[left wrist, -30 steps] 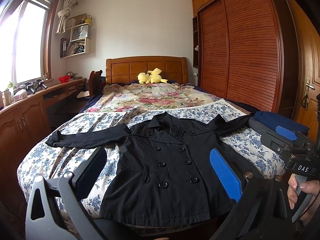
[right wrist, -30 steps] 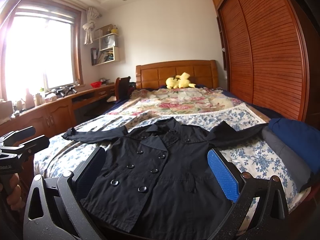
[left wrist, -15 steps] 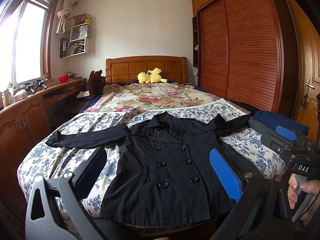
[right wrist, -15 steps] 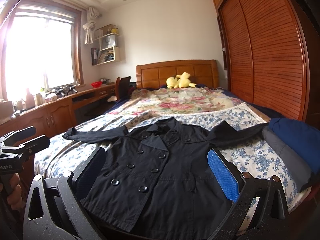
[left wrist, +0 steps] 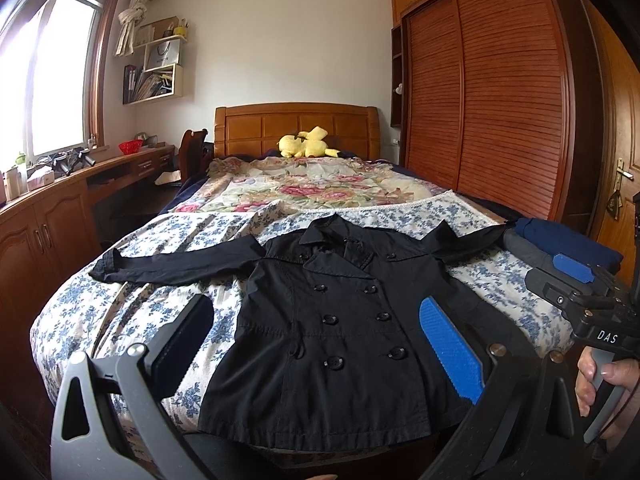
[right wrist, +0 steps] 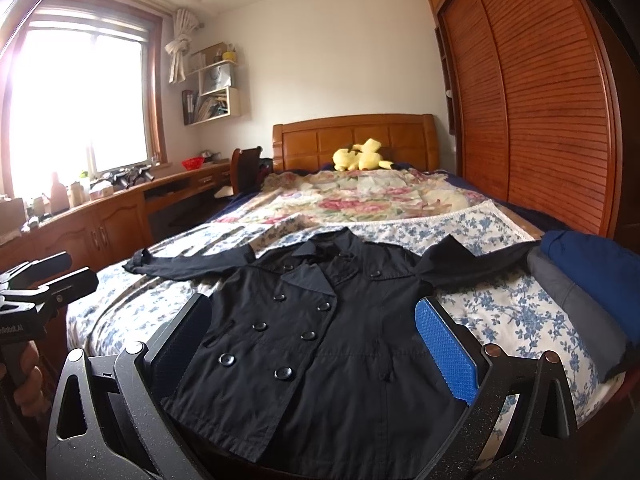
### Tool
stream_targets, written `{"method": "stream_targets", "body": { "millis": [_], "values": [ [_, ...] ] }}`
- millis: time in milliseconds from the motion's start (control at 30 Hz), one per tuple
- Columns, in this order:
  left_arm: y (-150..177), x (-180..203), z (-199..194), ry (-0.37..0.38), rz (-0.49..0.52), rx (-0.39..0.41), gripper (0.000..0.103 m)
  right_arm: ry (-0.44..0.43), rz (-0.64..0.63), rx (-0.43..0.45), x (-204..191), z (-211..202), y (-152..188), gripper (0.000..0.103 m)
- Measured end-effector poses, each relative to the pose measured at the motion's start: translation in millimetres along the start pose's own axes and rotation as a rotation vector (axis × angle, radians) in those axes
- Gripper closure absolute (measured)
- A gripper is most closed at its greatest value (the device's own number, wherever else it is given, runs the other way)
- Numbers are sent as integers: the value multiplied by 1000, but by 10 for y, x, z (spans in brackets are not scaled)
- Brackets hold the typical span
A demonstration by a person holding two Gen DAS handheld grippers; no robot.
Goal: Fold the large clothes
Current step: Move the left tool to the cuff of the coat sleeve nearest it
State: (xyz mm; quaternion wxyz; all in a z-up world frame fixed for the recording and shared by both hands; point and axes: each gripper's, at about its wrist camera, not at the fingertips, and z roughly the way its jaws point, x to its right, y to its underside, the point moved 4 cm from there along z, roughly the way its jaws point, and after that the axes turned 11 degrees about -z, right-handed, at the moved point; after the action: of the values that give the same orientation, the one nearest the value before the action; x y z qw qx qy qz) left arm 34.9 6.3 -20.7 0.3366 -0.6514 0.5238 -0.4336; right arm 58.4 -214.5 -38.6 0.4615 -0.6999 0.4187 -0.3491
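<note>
- Fingers (left wrist: 182,344) of the left gripper (left wrist: 316,340) were spread wide and released, holding nothing, hanging above the near hem of the black coat (left wrist: 332,320).
- Along the left wall, a wooden worktop (right wrist: 120,200) ran under the bright window (right wrist: 76,96), carrying a red bowl (right wrist: 193,163) and small clutter.
- Across the blue-flowered cover of the bed (left wrist: 132,304), the black coat lay flat, front up and buttoned, collar toward the headboard (left wrist: 296,126), both sleeves stretched out sideways.
- Beyond it, a rose-patterned quilt (left wrist: 312,188) covered the far half of the bed, with a yellow plush toy (left wrist: 306,146) by the headboard.
- Likewise spread and empty, the right gripper (right wrist: 316,344) hovered over the coat's lower half, its blue pad (right wrist: 446,354) facing inward.
- Just off the coat's right sleeve, folded blue and grey clothes (right wrist: 588,284) sat at the bed's edge.
- At the far right, a hand (left wrist: 608,384) gripped the right gripper's handle, near the slatted wardrobe (left wrist: 488,96).
</note>
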Motion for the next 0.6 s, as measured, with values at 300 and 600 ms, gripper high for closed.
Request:
{"method": "stream_targets", "body": {
  "millis": [300, 600],
  "values": [
    [199, -393, 509, -69, -25, -66, 0, -89, -40, -48, -117, 634, 193, 0],
    [374, -914, 1076, -134, -65, -136, 0, -178, -83, -127, -303, 1500, 319, 0]
  ]
}}
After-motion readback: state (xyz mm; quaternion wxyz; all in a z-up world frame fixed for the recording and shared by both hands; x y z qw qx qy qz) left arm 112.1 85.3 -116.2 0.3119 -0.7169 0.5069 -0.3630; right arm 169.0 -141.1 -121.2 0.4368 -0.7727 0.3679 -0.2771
